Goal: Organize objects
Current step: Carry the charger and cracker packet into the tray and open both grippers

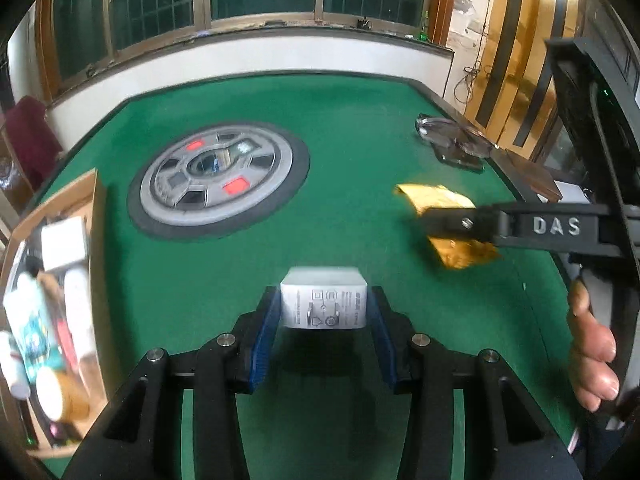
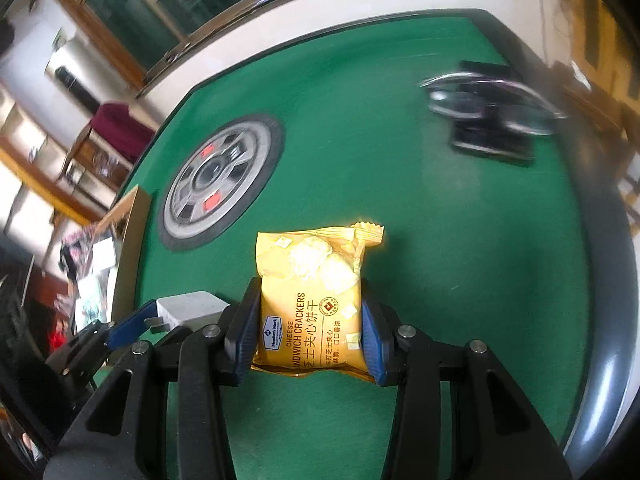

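A: What is held at this moment?

B: A white charger block [image 1: 323,299] is clamped between the blue pads of the left gripper [image 1: 323,312], low in the centre of the left wrist view and lifted clear of the green worktop [image 1: 352,128]. A yellow packet of cheese sandwich crackers [image 2: 310,300] is pinched at its sides by the right gripper [image 2: 310,328], in the lower middle of the right wrist view.

A: Where should the items be taken?

B: A cardboard box [image 1: 98,216], already partly filled with bottles and cartons, is seen at the left edge of the left wrist view. It is judged to be the likely destination.

A: How is the step best carried out?

B: The charger should be kept level and brought over a free gap in the box before the grip is released, so that nothing inside is knocked over. The cracker packet is soft, so only light pressure is advised. The two grippers are close together; one should be moved at a time.

A: Anything left behind?

B: A pair of glasses [image 1: 452,136] resting on a dark case is seen at the upper right, untouched.
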`<act>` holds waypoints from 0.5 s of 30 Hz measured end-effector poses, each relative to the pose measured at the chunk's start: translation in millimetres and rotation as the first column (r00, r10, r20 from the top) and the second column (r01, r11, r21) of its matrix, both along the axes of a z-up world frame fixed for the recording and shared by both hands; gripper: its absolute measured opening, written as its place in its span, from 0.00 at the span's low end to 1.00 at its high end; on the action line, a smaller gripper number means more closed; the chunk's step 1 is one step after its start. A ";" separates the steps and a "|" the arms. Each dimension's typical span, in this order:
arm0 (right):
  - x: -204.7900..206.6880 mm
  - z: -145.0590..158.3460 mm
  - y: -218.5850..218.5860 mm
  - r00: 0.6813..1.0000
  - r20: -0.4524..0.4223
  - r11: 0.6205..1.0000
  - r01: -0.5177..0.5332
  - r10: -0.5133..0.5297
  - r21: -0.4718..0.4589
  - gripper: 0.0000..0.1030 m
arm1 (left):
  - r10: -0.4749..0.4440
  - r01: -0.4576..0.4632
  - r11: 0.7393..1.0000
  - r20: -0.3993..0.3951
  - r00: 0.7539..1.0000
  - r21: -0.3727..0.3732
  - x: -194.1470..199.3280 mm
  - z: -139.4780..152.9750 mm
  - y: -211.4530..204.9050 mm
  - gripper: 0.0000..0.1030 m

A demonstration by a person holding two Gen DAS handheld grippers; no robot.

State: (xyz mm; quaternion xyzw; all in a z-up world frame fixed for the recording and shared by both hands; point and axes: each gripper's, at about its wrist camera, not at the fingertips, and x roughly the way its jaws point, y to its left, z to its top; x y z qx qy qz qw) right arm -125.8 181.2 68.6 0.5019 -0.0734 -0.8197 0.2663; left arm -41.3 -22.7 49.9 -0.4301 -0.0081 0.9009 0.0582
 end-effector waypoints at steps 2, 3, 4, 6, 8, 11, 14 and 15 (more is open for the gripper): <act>7.0 -2.0 -8.0 1.000 -0.007 1.000 -0.017 0.018 0.017 0.40 | -0.007 0.007 1.000 0.015 1.000 0.000 3.2 -5.7 -0.2 0.38; 9.3 -2.8 -12.3 1.000 -0.010 0.999 -0.027 0.027 0.025 0.40 | -0.006 0.006 1.000 0.016 1.000 -0.002 3.4 -8.0 0.0 0.38; 10.2 -3.6 -15.3 0.999 -0.013 0.999 -0.032 0.033 0.032 0.40 | -0.004 0.004 1.000 0.022 1.000 -0.004 2.7 -11.3 0.2 0.38; 12.4 -4.8 -19.6 0.999 -0.020 0.998 -0.040 0.041 0.043 0.40 | -0.004 0.004 1.000 0.037 0.999 -0.004 6.5 -15.0 3.0 0.38; 13.2 -6.0 -22.7 0.999 -0.022 0.998 -0.044 0.045 0.053 0.40 | 0.006 -0.007 1.000 0.055 0.998 0.008 3.4 -19.5 2.5 0.38; 13.8 -8.4 -25.3 0.999 -0.021 0.997 -0.048 0.050 0.062 0.40 | 0.012 -0.014 1.000 0.075 0.997 0.015 -3.7 -25.8 2.7 0.39; 14.7 -9.5 -26.4 0.998 -0.017 0.997 -0.055 0.056 0.062 0.40 | 0.035 -0.036 0.999 0.063 0.997 0.011 -7.1 -27.1 3.2 0.39; 14.7 -10.1 -26.5 0.998 -0.016 0.996 -0.056 0.057 0.065 0.40 | 0.042 -0.043 0.999 0.055 0.998 0.018 -6.8 -27.6 1.8 0.39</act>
